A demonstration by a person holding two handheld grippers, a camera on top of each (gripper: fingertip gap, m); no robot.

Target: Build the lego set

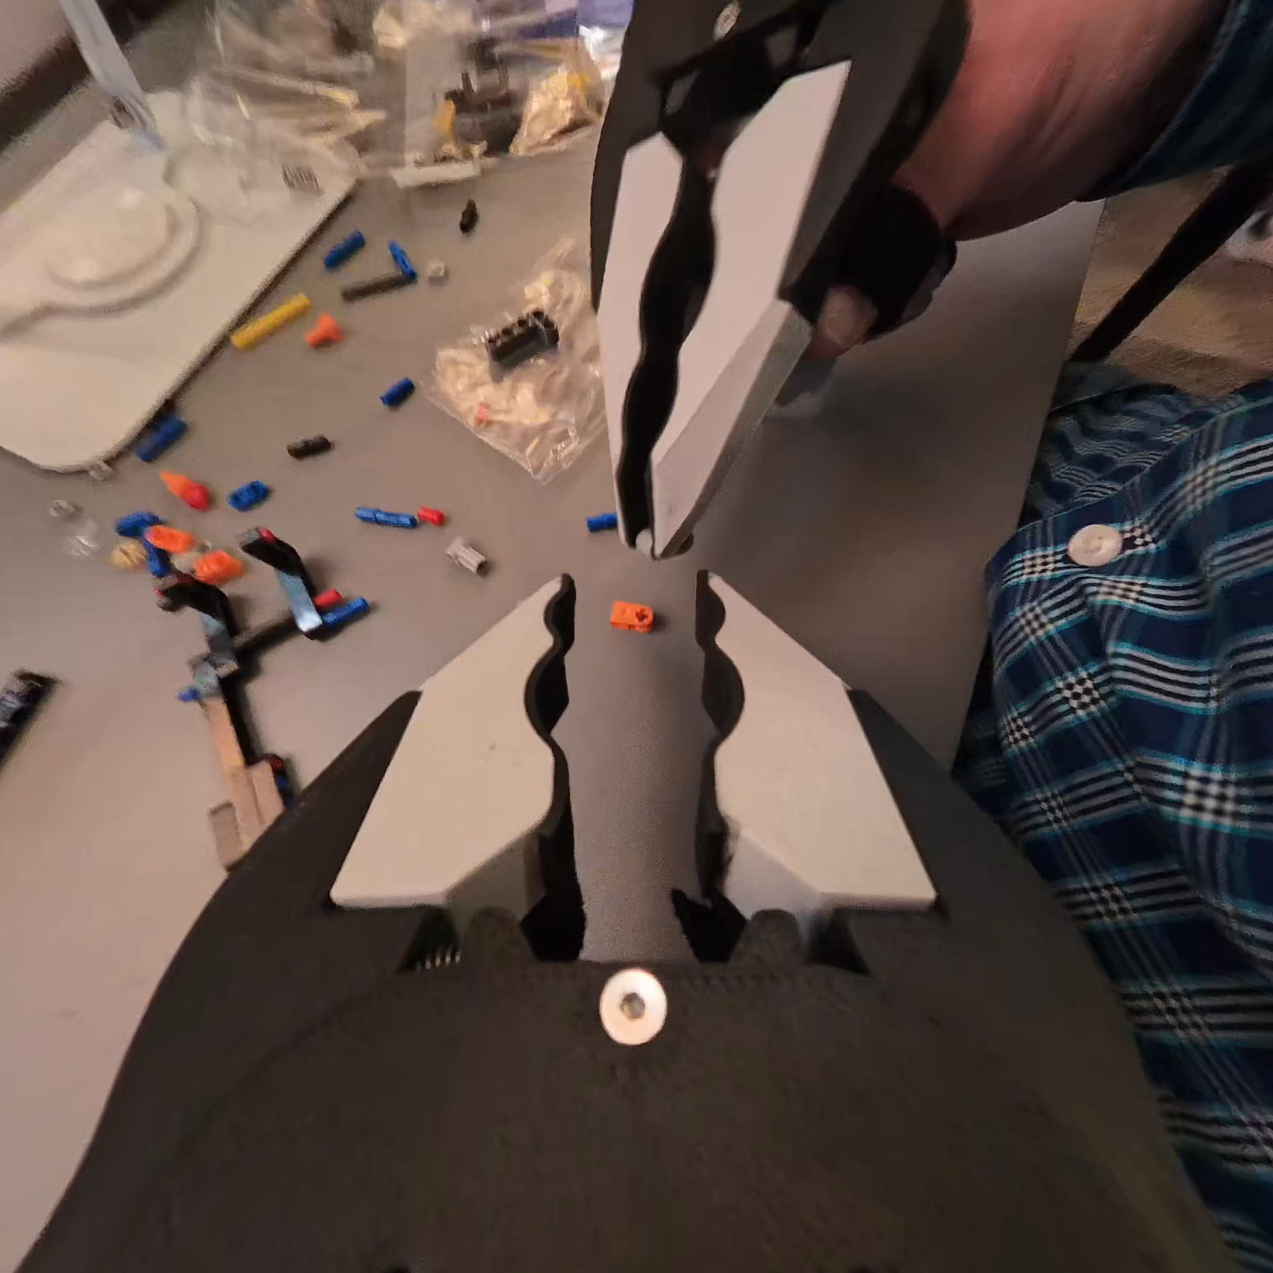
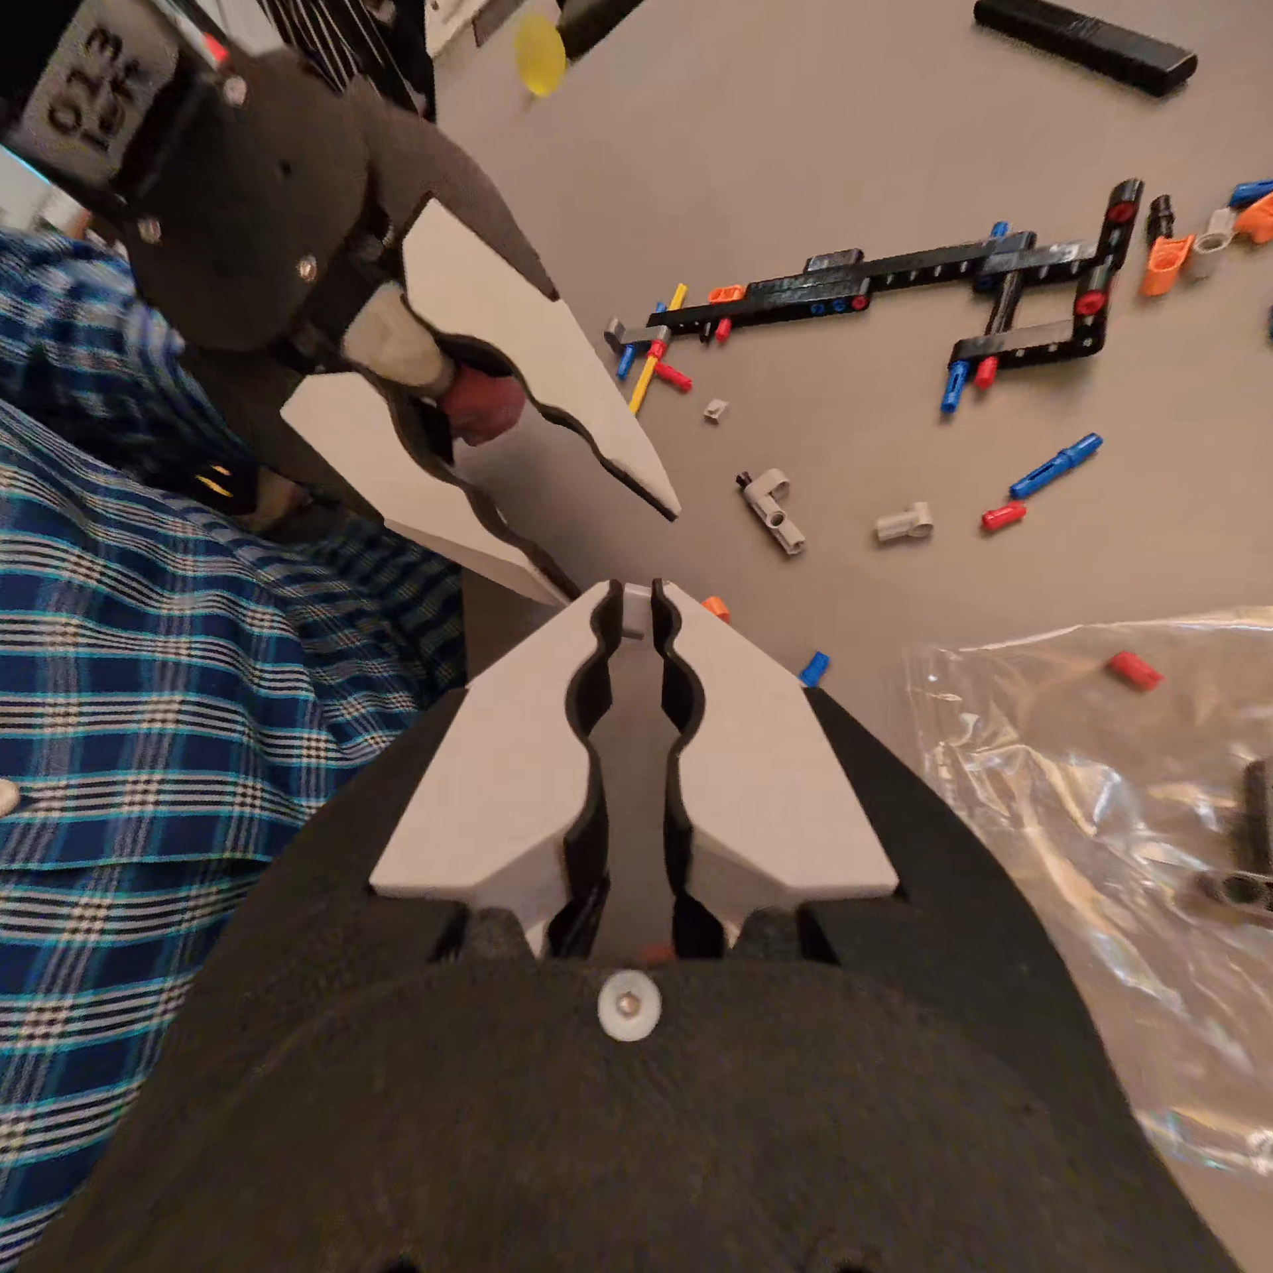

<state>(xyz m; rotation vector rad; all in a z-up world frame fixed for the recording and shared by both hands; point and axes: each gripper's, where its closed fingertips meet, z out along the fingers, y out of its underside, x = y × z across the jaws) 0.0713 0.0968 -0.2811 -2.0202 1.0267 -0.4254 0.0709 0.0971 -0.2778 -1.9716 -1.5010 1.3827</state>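
Note:
My left gripper (image 1: pixel 634 585) is open and empty, low over the grey table. A small orange piece (image 1: pixel 632 615) lies on the table between its fingertips. My right gripper (image 2: pixel 637 592) is shut on a small light grey piece (image 2: pixel 635 609). In the left wrist view the right gripper (image 1: pixel 647 544) points down just beyond the left fingertips. In the right wrist view the open left gripper (image 2: pixel 620 554) reaches in from the upper left, and the orange piece (image 2: pixel 716 607) peeks out beside my right finger. A partly built black beam assembly (image 2: pixel 895 282) lies farther off; it also shows at the left (image 1: pixel 227 640).
Loose blue, red, orange and grey pieces (image 1: pixel 386 516) are scattered on the table. A clear plastic bag (image 1: pixel 523 386) holds more parts and shows close at the right (image 2: pixel 1102 826). A white tray (image 1: pixel 103 275) sits far left. A person's plaid shirt (image 1: pixel 1136 689) borders the table edge. My left and right fingertips are right by each other.

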